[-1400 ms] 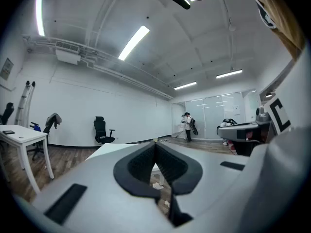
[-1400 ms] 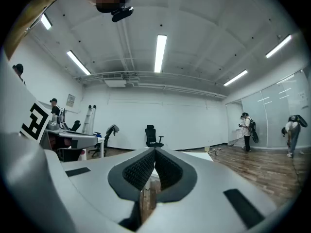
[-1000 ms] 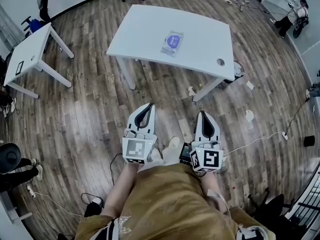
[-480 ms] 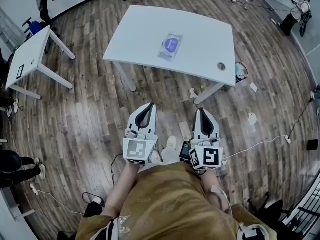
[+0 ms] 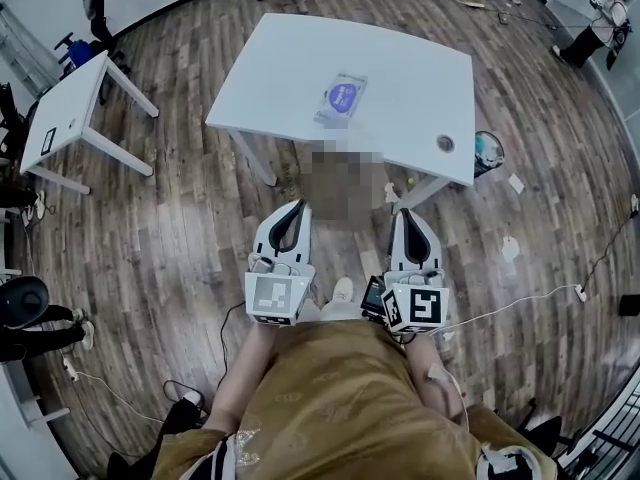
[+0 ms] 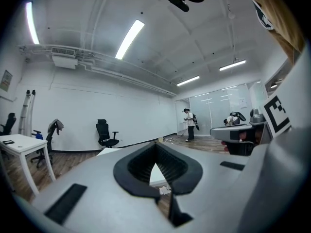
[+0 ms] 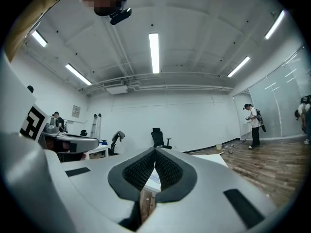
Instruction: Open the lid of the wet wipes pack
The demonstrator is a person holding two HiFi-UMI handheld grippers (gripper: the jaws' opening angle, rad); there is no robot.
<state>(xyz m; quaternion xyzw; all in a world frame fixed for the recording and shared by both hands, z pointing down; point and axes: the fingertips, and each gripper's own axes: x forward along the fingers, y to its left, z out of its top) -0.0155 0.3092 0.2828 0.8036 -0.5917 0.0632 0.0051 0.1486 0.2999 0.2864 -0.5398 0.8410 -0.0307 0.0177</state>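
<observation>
The left gripper (image 5: 297, 211) and the right gripper (image 5: 404, 215) are smooth white shells with ribbed black pads. Both are closed and empty, low in the middle of the head view (tips meeting, nothing between them). Beyond them is the wood-plank floor (image 5: 180, 228), then a white rectangular surface (image 5: 420, 78) at upper centre. On it lies the flat, glossy wet wipes pack (image 5: 340, 98), with a bluish oval patch. Over the last second the surface has slid slightly lower in the frame, nearer the grippers.

An open office or lab: white desks (image 5: 400, 68), swivel chairs (image 6: 102, 127), ceiling strip lights (image 7: 154, 52), glass partition (image 6: 218, 113).
</observation>
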